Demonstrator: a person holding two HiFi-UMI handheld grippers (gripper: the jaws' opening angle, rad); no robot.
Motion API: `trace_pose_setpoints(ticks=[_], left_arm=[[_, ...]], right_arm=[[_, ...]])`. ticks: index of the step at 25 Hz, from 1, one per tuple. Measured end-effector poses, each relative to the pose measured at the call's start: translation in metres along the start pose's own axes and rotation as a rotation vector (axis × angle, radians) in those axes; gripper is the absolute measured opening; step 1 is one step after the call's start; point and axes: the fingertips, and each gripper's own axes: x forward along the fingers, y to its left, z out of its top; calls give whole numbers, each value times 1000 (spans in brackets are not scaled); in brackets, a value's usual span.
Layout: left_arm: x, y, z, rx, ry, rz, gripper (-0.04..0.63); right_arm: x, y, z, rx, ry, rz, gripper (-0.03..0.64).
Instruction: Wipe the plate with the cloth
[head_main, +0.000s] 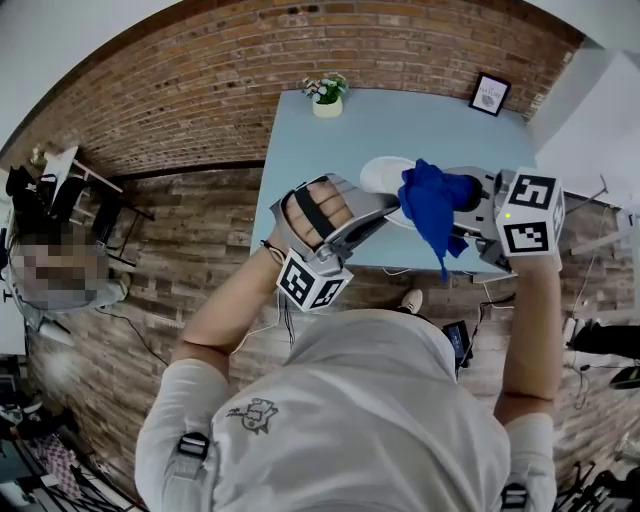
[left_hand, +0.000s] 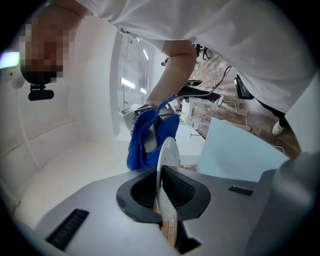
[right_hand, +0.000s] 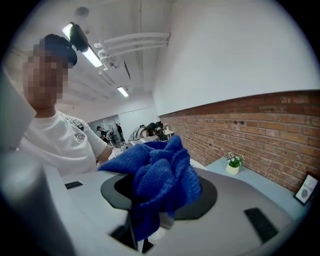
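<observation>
In the head view, the left gripper (head_main: 378, 212) is clenched on the rim of a white plate (head_main: 383, 173), held above the near edge of a light blue table (head_main: 400, 125). At 3 o'clock of the plate, the right gripper (head_main: 462, 200) grasps a bunched blue cloth (head_main: 430, 205). The cloth overlaps the plate's right side and trails a corner toward 6 o'clock. Potted flowers (head_main: 327, 95) stand at 11 o'clock of the plate on the table's far edge, with a small picture frame (head_main: 489, 93) at 1 o'clock. A brick wall (head_main: 200, 80) runs behind them. In the left gripper view, the plate stands edge-on between the closed jaws, pinched at its lower rim. The blue cloth hangs just beyond it at 11 o'clock, close to its left face, though contact cannot be told. In the right gripper view, the jaws are shut on the cloth, which bulges up over them in folds. The flowers and the frame sit far off at 3 to 4 o'clock under the brick wall, and the person's white T-shirt (right_hand: 60, 142) shows at 9 o'clock.
</observation>
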Motion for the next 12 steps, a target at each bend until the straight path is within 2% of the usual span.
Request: trace_pose_setpoints(ticks=[6,12], left_arm=[[-9,11,10,-9,-15,32,21],[-14,19,27,13,2,58,21]], right_arm=[[15,10,24,-77,48,39,166],[13,18,34,-94,36,77,169]])
